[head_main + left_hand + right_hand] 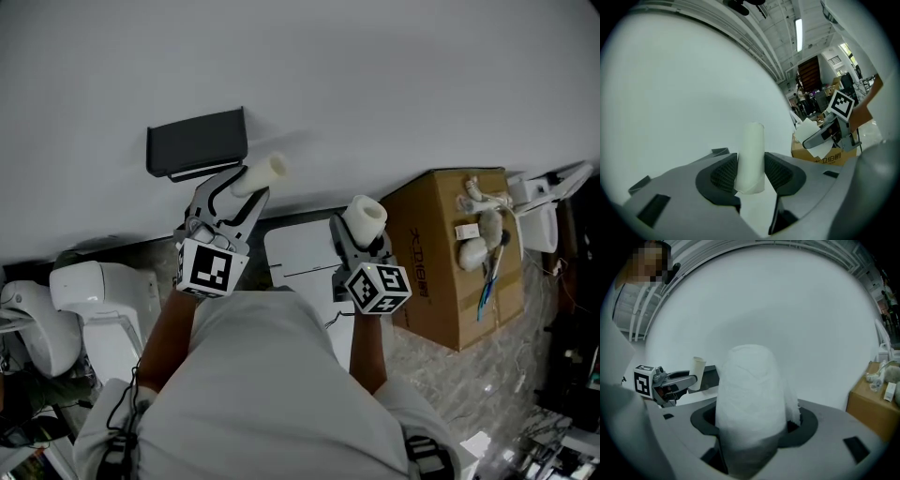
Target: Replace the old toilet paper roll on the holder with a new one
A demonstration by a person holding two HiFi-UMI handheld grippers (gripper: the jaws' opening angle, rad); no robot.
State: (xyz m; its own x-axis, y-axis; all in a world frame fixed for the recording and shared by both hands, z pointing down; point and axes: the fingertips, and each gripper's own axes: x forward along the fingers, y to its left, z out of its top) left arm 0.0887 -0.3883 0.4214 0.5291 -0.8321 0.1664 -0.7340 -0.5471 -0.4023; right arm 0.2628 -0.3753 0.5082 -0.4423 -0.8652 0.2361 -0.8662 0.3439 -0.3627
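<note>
- The new toilet paper roll (750, 399) mostly hides the pads of the right gripper (752, 425), which pinches it close to the wall (811, 310).
- The left gripper (750, 171) pinches a bare cardboard tube (751, 150), just below and right of the black wall holder (197, 141).
- Count: two grippers, one roll, one tube, one holder.

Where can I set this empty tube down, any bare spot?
Bare: the white panel on the floor, and the cardboard box top's part nearest that panel. Crowded: small items cover the box's far part; white fixtures fill the left.
</note>
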